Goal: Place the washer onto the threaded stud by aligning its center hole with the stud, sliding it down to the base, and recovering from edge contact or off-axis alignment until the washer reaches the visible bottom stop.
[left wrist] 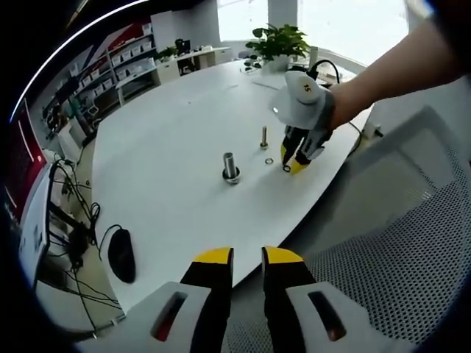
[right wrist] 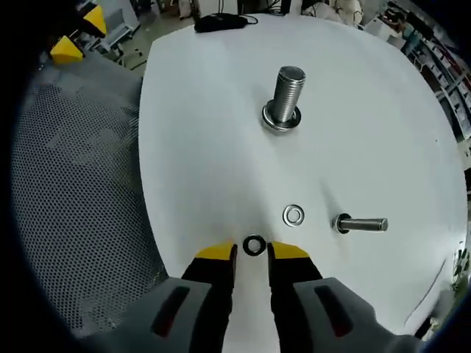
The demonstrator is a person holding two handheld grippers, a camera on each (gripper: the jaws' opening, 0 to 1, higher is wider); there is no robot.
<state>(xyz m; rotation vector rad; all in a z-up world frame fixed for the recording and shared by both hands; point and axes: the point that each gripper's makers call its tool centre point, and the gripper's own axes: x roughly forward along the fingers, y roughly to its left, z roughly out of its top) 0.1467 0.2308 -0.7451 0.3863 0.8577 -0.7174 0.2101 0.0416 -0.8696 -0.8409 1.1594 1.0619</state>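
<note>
On the white oval tabletop (right wrist: 221, 132), a small dark metal washer (right wrist: 254, 245) lies between the open, empty right gripper (right wrist: 252, 252)'s tips, shelving beyond; left gripper (left wrist: 247, 257) parted, empty.

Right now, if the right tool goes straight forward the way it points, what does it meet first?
Most likely the dark washer, lying on the white table just ahead of the open right tool. Beyond it stands the large threaded stud; depth is uncertain.

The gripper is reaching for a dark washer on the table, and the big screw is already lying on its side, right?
Not quite. In the right gripper view the big threaded stud stands upright; the thin bolt seems to stand upright too. The right gripper does reach the dark washer.
</note>
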